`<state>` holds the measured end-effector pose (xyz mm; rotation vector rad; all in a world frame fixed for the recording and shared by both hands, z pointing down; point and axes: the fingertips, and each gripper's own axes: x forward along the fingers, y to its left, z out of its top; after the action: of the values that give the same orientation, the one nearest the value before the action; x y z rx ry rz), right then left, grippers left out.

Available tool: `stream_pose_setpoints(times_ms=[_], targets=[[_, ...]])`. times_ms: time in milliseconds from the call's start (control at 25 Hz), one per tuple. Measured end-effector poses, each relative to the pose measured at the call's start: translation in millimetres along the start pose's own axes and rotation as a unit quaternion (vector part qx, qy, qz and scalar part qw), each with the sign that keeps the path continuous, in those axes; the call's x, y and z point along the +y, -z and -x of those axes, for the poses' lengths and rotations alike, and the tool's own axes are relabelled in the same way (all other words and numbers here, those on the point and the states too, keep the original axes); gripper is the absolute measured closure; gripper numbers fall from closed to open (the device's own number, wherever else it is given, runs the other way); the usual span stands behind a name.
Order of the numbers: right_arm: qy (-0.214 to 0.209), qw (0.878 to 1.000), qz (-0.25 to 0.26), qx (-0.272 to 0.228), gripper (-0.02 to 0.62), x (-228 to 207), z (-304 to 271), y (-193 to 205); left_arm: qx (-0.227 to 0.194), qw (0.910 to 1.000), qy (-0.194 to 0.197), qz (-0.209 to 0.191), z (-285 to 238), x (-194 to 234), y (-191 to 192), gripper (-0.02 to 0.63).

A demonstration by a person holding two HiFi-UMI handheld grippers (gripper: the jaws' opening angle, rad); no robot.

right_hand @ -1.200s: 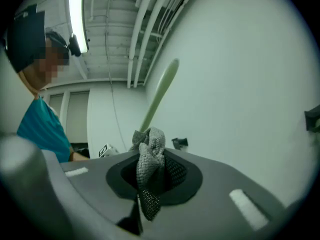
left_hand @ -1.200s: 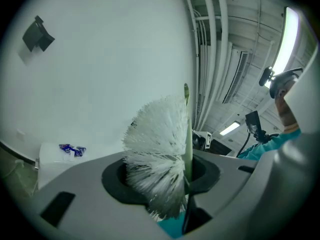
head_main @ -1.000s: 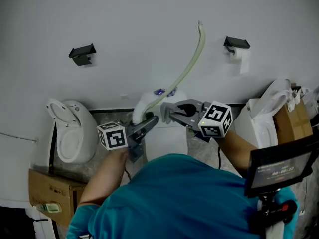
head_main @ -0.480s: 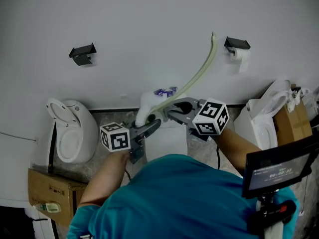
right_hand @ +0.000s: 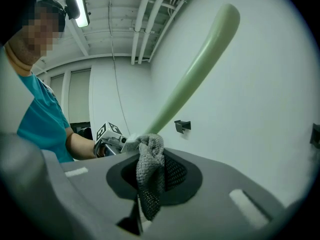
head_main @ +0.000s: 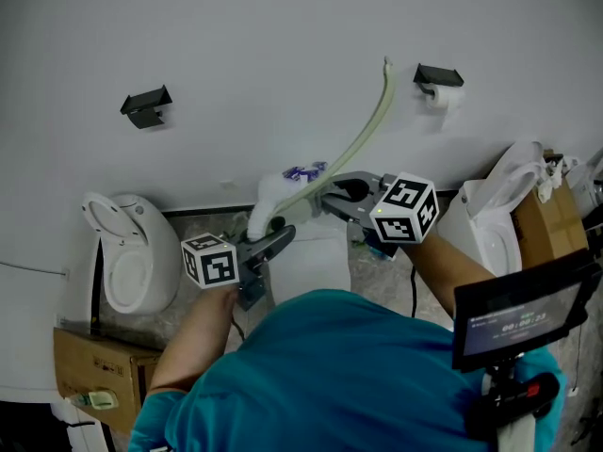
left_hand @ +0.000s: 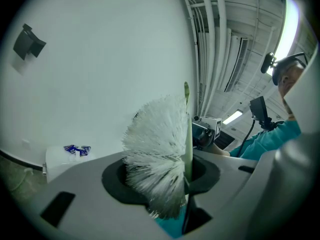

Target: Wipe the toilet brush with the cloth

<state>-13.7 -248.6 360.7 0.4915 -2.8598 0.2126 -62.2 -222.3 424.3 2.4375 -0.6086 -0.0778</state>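
Left tool (head_main: pixel 271 241) clamps toilet brush (left_hand: pixel 159 154); right tool (head_main: pixel 332 196) pinches cloth (right_hand: pixel 150 171), seemingly against its handle (right_hand: pixel 192 76).

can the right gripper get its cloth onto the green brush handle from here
Probably yes: the right gripper, jaws shut on the grey mesh cloth, sits right beside the pale green curved handle of the white-bristled toilet brush that the left gripper holds; nothing stands between.

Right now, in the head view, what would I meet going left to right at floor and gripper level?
left toilet → left gripper → right gripper → right toilet. The toilet brush is left out because it stretches across both grippers.
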Motion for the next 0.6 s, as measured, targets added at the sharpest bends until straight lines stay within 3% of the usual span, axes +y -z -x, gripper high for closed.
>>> stream_pose_setpoints(times_ms=[600], targets=[[0.038,0.999,0.004,-0.027,0.563,-30.9,27.6,-32.1,0.0,1.0,-0.002,0.005,2.1,2.0,1.1,0.419]])
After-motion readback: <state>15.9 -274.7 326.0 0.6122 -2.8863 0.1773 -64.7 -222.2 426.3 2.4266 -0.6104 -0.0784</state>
